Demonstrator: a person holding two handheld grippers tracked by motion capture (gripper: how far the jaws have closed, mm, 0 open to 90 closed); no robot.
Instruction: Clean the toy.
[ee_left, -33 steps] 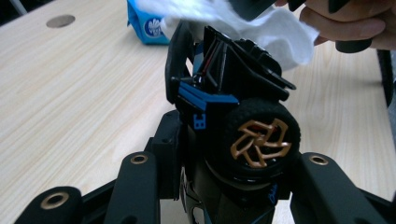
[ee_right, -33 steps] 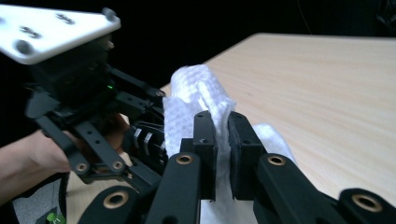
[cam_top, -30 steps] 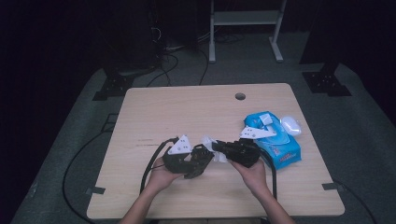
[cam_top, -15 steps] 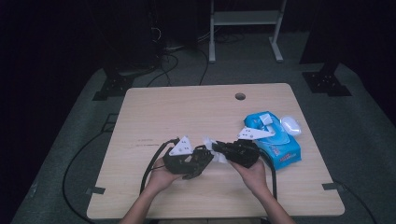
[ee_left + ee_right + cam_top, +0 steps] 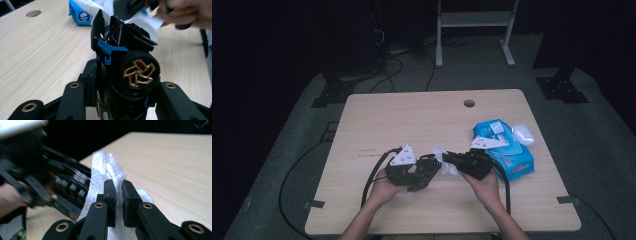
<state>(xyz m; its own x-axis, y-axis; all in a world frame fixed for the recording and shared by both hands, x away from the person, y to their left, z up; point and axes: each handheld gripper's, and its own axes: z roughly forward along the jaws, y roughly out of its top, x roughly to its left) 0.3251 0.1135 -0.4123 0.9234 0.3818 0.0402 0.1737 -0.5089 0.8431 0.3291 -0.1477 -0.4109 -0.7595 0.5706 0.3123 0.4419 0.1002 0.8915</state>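
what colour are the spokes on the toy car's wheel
Gold, bronze-like spokes on the toy car's wheel, set in a black tyre; the left gripper view shows it best.

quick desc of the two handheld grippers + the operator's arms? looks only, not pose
Both are black two-jaw units. The left gripper and the right gripper each carry a pale grey three-cornered plate with dark dots on top, and a black cable trails from each. Close up, the jaw arms are matte black with brass-coloured rivets at the pivots; the right gripper's pads are flat blocks with small screw holes. Forearms are bare, no sleeves visible.
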